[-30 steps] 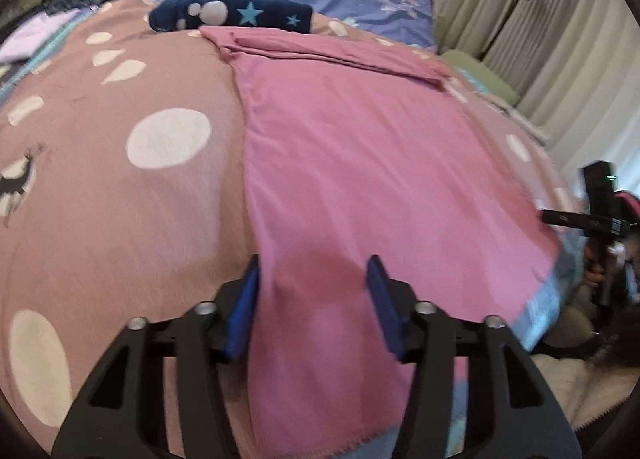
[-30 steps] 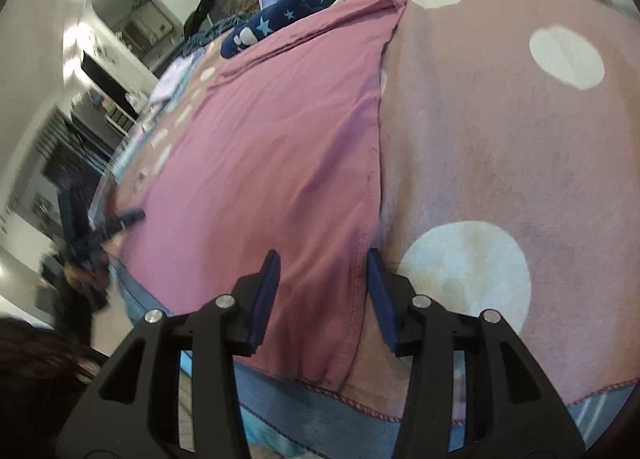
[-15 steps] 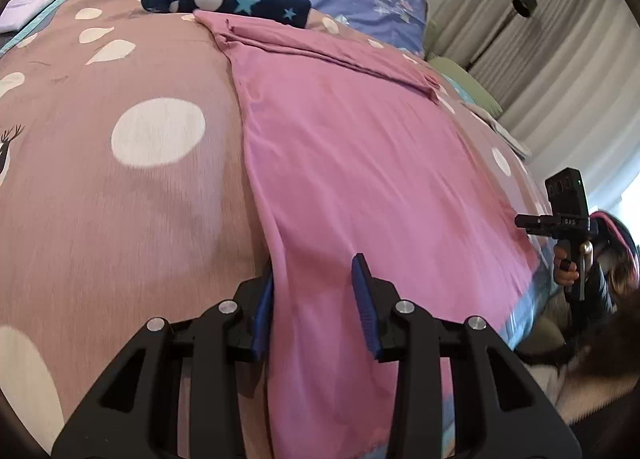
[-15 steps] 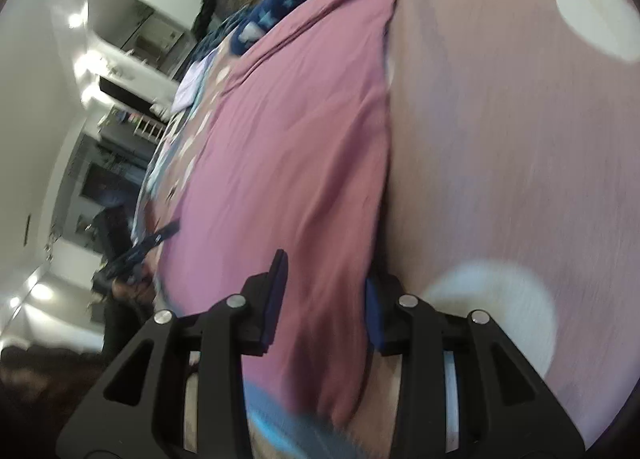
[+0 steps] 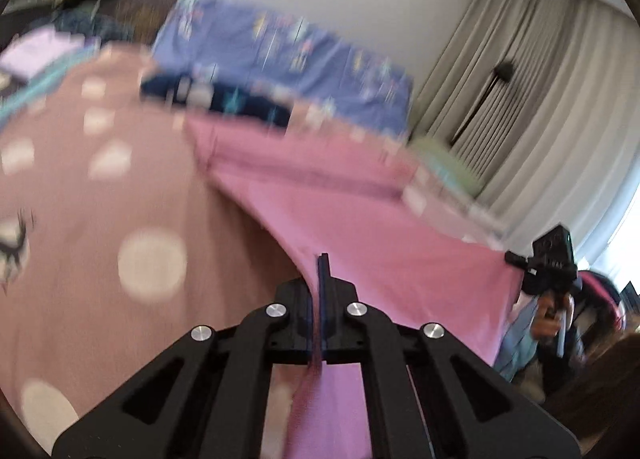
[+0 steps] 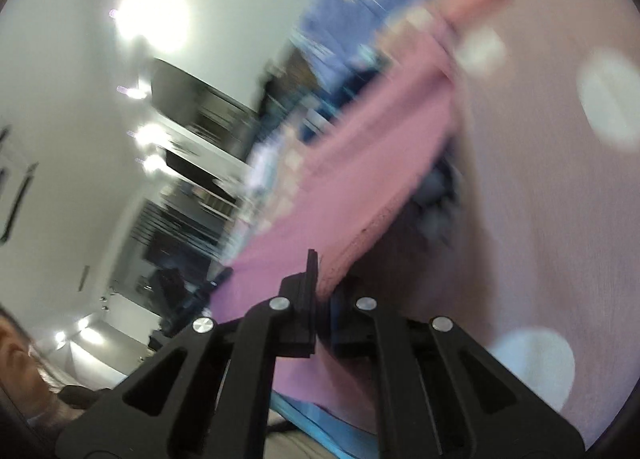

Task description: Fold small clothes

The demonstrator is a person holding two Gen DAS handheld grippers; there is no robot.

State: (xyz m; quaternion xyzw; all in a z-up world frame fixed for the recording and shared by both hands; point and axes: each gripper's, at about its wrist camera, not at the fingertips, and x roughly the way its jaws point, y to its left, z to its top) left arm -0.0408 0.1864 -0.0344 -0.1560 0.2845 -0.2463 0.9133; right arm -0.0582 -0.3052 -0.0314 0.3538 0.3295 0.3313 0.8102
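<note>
The left gripper (image 5: 320,287) was clamped on the near left edge of the pink garment (image 5: 384,243), its jaws having just closed, with cloth pinched between the pads and hanging below them. The right gripper (image 6: 318,283) was likewise clamped on the garment (image 6: 360,179) at its near right edge, jaws having just closed, with cloth between them. In the left view the right gripper (image 5: 554,271) appeared at the garment's far corner. The near hem hung clear of the bedspread (image 5: 100,219), while the far part of the garment lay on it, just in front of a dark blue item (image 5: 216,97).

Judged step: first fold, with the near hem lifted. The next move would call for carrying both corners forward together, level and taut, then laying the hem on the far edge.

Both views were blurred, so the hem line was hard to place. Open bedspread lay on both sides. Beyond the dark blue item, a pillow (image 5: 280,55) closed off the far end. A curtain (image 5: 532,107) stood well apart.
</note>
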